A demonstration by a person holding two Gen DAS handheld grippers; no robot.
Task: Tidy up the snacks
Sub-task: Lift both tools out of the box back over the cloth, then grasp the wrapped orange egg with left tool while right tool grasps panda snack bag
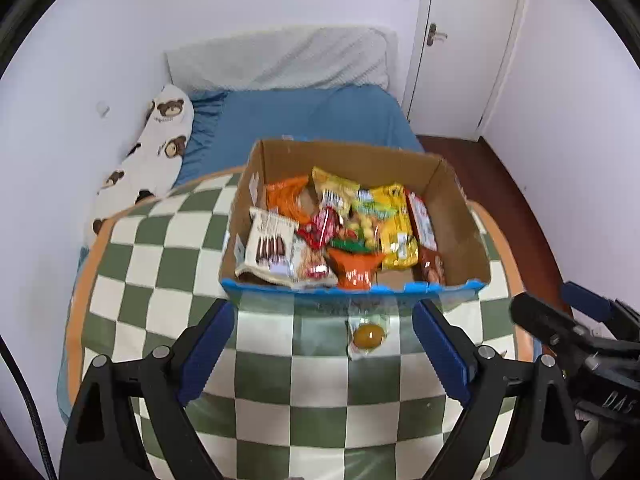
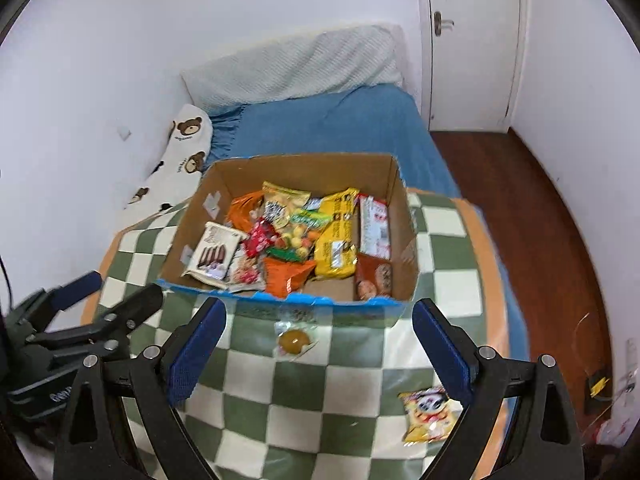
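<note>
A cardboard box [image 1: 452, 200] with a blue front edge sits on a green-and-white checked blanket [image 1: 180, 248]. It holds several snack packs: orange, yellow, red and a white biscuit pack [image 1: 270, 240]. A clear-wrapped yellow-brown sweet [image 1: 368, 336] lies on the blanket just in front of the box, also in the right wrist view [image 2: 294, 340]. A small yellow snack pack [image 2: 428, 416] lies near my right finger. My left gripper [image 1: 324, 352] is open and empty, the sweet between its fingers. My right gripper [image 2: 320, 352] is open and empty. The box shows in the right view too [image 2: 404, 240].
The blanket lies on a bed with a blue sheet [image 1: 312, 116], a bear-print pillow [image 1: 160, 140] along the left wall and a grey headboard cushion [image 1: 280, 60]. A white door [image 1: 468, 40] and dark wood floor [image 2: 532, 220] are at right. The other gripper [image 1: 580, 340] is close beside.
</note>
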